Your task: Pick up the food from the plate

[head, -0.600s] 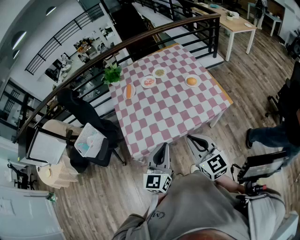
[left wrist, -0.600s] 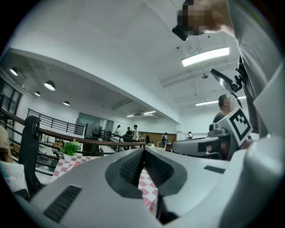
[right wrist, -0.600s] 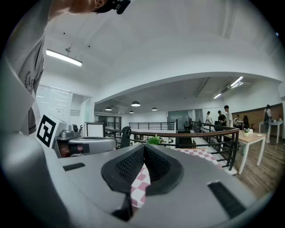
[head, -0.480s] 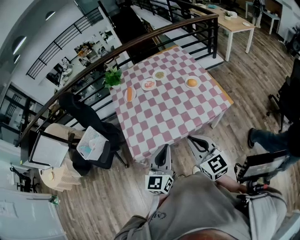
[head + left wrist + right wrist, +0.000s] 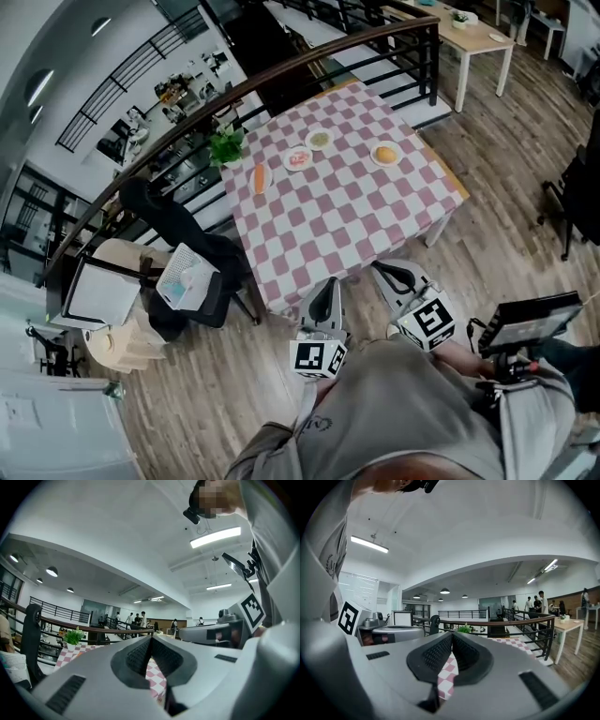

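Grippers, qty 2, hand-held: left gripper (image 5: 329,285) and right gripper (image 5: 385,273), both level, tips aimed at near edge of table (image 5: 342,220) but short of it, over wood floor (image 5: 225,394). Jaws on each pressed together, ribbed pads meeting w/ nothing between, as both gripper views show; judged a travelling posture, since nothing is within reach yet. Food, task item: four portions strung along far side of pink-and-white checked cloth, well apart from both grippers. L to R: long orange piece (image 5: 258,177) (carrot or sausage, too small to tell) near potted plant (image 5: 225,146); reddish portion (image 5: 298,159); pale greenish portion (image 5: 320,140); round bun-like piece (image 5: 384,154), its plate (image 5: 373,160) nearest table's right edge. One portion per plate w/ gaps between, prob. so jaws can come in from either side w/o knocking a neighbour; far placement means stepping up and reaching across. Chair w/ dark jacket (image 5: 173,248) sits at table's left side, off the line of approach. Writing: none legible. Marker cube (image 5: 319,357) on left gripper and second cube (image 5: 427,324) on right gripper carry black-and-white square codes, no letters; round crest (image 5: 318,427) on grey shirt too small to read. No brand or label visible on plates or cloth.
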Available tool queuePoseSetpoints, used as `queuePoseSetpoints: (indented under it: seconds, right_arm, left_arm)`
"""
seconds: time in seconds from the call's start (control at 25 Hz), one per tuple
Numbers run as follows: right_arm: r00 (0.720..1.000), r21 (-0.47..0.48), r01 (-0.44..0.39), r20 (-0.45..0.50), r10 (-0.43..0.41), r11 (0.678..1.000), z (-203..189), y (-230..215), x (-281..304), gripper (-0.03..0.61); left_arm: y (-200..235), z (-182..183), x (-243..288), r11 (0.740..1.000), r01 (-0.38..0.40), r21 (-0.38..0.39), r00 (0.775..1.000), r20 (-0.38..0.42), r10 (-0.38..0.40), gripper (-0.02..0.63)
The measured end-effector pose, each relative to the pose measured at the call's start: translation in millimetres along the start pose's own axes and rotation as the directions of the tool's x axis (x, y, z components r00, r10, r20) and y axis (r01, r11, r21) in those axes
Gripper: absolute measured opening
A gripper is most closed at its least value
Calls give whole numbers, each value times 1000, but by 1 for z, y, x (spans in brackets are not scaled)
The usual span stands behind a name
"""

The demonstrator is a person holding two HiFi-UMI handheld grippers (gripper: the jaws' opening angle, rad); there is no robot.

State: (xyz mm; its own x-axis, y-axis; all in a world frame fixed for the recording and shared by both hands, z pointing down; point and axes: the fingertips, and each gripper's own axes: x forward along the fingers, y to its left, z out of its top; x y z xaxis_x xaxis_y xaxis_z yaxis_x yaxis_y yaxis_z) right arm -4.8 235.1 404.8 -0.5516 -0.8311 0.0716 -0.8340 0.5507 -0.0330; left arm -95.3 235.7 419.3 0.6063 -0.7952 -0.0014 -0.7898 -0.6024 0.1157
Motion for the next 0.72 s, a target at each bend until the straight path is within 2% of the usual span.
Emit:
queuePoseSetpoints:
  seconds: [0.2,0.36,0.52,0.72]
  right_arm:
    - [999,69,-7,-36,10,998,-17,-17,0,17]
    - [999,75,-27,-37,30,997,-24,-32,-3,17]
    - [997,76,-61,-34,63,995,-29,-43,-3,17]
    - [994,101,-105,-30,109,989,-27,-43,-3,17]
  left_arm:
    - [-4,-1,7,999,-42,14,999,-1,42,11]
    - [-7,-2,11,994,-103,31,995,8,103,9]
    - [-11,-8,11,985,-170,10,985,5,170,11]
    - [-13,-7,8,980,-195,45,980,-29,196,11]
